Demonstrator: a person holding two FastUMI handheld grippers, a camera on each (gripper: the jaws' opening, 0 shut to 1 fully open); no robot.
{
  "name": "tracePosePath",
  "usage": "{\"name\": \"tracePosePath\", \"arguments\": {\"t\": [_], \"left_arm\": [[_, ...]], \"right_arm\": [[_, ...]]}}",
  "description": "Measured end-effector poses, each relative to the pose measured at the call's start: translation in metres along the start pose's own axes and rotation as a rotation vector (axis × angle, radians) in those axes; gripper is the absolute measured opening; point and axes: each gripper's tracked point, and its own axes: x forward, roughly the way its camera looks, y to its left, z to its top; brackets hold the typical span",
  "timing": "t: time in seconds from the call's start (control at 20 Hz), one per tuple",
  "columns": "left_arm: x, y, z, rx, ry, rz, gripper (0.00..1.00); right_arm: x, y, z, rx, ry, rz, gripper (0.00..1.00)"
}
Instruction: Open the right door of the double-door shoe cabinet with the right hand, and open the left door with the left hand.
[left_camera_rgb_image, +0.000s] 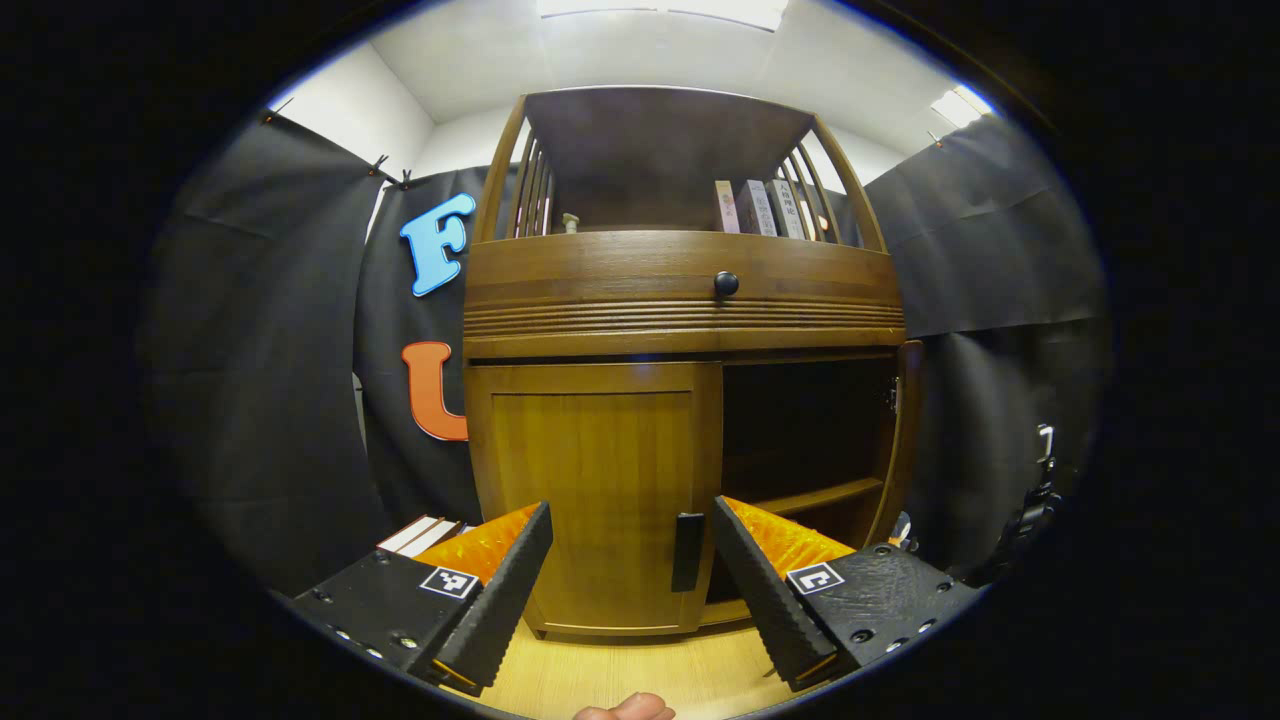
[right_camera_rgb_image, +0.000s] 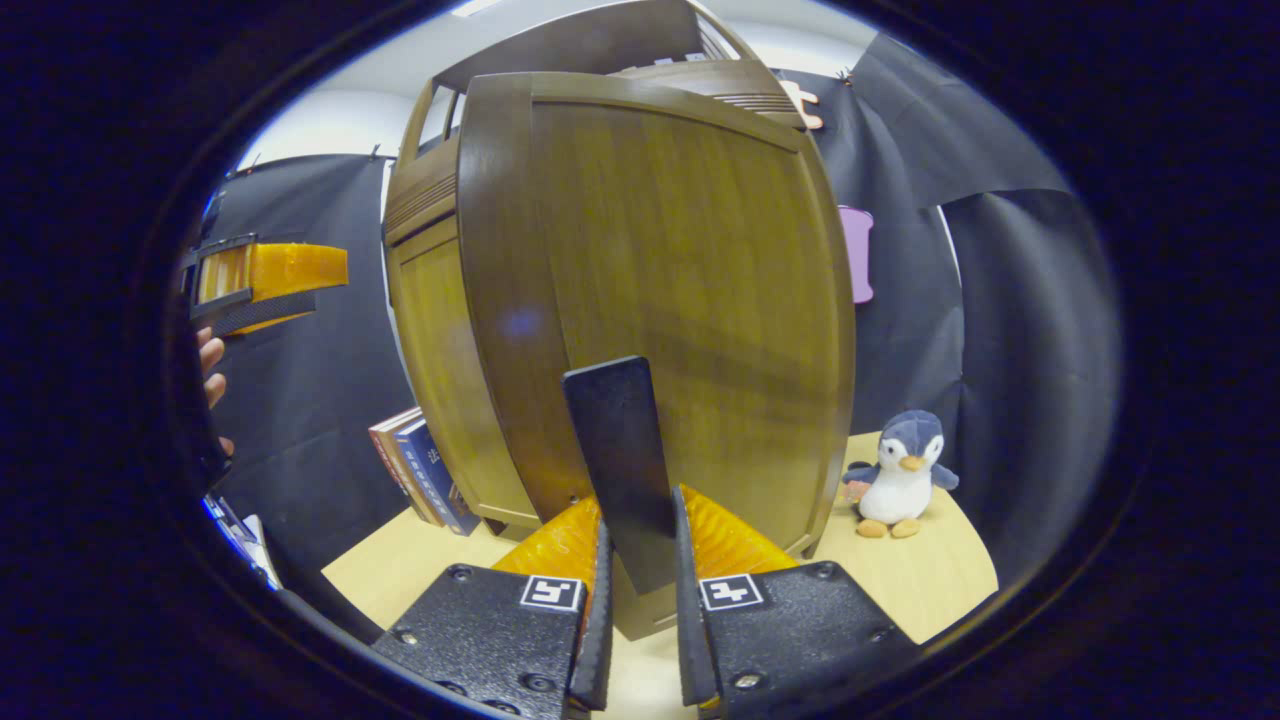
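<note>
The shoe cabinet (left_camera_rgb_image: 684, 300) fills the centre of the left gripper view, brown wood. Its left door (left_camera_rgb_image: 595, 495) is shut, a dark vertical handle (left_camera_rgb_image: 687, 551) at its right edge. The right door (right_camera_rgb_image: 680, 300) stands swung open, its dark handle (right_camera_rgb_image: 625, 460) bottom centre of the right gripper view.

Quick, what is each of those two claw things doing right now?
Left gripper: open, holding nothing, facing the closed left door.
Right gripper: closed on the right door's handle.
</note>
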Motion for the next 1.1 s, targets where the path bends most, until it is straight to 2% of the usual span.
{"name": "tracePosePath", "arguments": {"t": [0.5,0.6,0.65,0.7,1.1], "left_arm": [[0.012,-0.04,-0.012,-0.024,0.045,-0.068,0.96],[0.017,-0.047,-0.016,-0.03,0.054,-0.079,0.96],[0.018,-0.049,-0.017,-0.034,0.059,-0.086,1.0],[0.019,-0.051,-0.018,-0.038,0.063,-0.093,0.96],[0.028,-0.083,-0.023,-0.069,0.087,-0.161,0.96]], "right_arm": [[-0.017,-0.011,-0.003,0.085,0.007,-0.069,0.29],[-0.021,-0.02,-0.003,0.067,0.002,-0.107,0.27],[-0.021,-0.026,-0.003,0.059,-0.001,-0.126,0.25],[-0.023,-0.031,-0.002,0.059,-0.002,-0.145,0.25],[-0.034,-0.053,-0.002,0.088,0.004,-0.258,0.14]]}}
